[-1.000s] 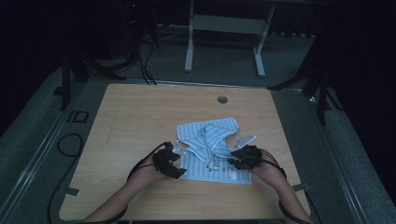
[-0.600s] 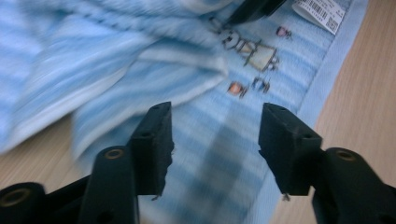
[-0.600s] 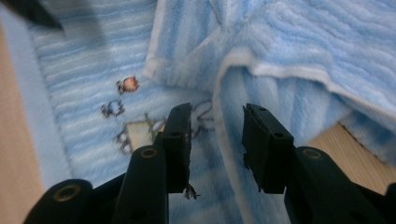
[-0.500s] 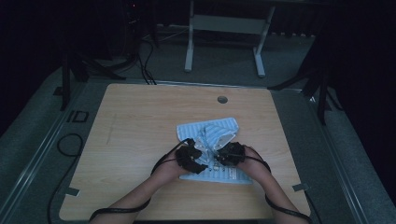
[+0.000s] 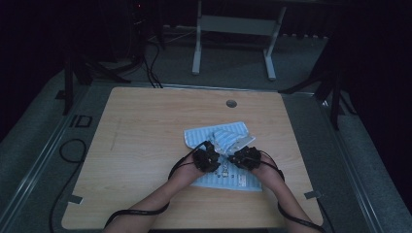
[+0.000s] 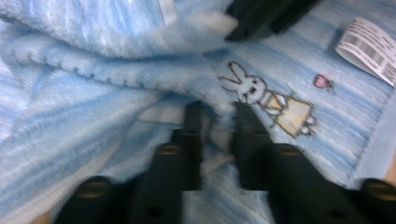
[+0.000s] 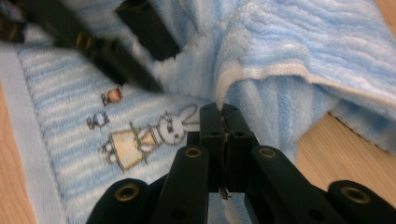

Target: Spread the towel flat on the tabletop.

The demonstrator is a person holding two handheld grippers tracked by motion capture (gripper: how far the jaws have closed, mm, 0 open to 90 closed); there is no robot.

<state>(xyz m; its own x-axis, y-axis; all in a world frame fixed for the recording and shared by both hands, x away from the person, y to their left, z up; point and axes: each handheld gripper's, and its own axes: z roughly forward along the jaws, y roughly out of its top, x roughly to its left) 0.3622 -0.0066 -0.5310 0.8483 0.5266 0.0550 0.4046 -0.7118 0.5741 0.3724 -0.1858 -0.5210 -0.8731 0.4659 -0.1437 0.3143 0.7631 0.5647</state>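
Note:
A light blue striped towel (image 5: pixel 218 141) lies rumpled on the wooden table (image 5: pixel 145 126), its far part folded over. Both grippers rest on its near middle, close together. My left gripper (image 5: pixel 206 158) has just been closing, and its jaws (image 6: pixel 218 112) pinch a raised fold of the towel (image 6: pixel 93 70) beside the printed rabbit (image 6: pixel 268 100). My right gripper (image 5: pixel 245 158) has also just been closing. Its jaws (image 7: pixel 223 108) meet on the white hem of the folded layer (image 7: pixel 289 42). A paper label (image 6: pixel 371 51) lies on the towel.
A round cable hole (image 5: pixel 231 103) sits near the table's far edge. Beyond the table stands a grey metal frame (image 5: pixel 233 24). Cables (image 5: pixel 68 150) lie on the floor at the left. Bare wood surrounds the towel on all sides.
My left gripper has moved right onto the towel, ending close to the right gripper. The right gripper has barely shifted. The towel's upper fold is bunched more tightly between them.

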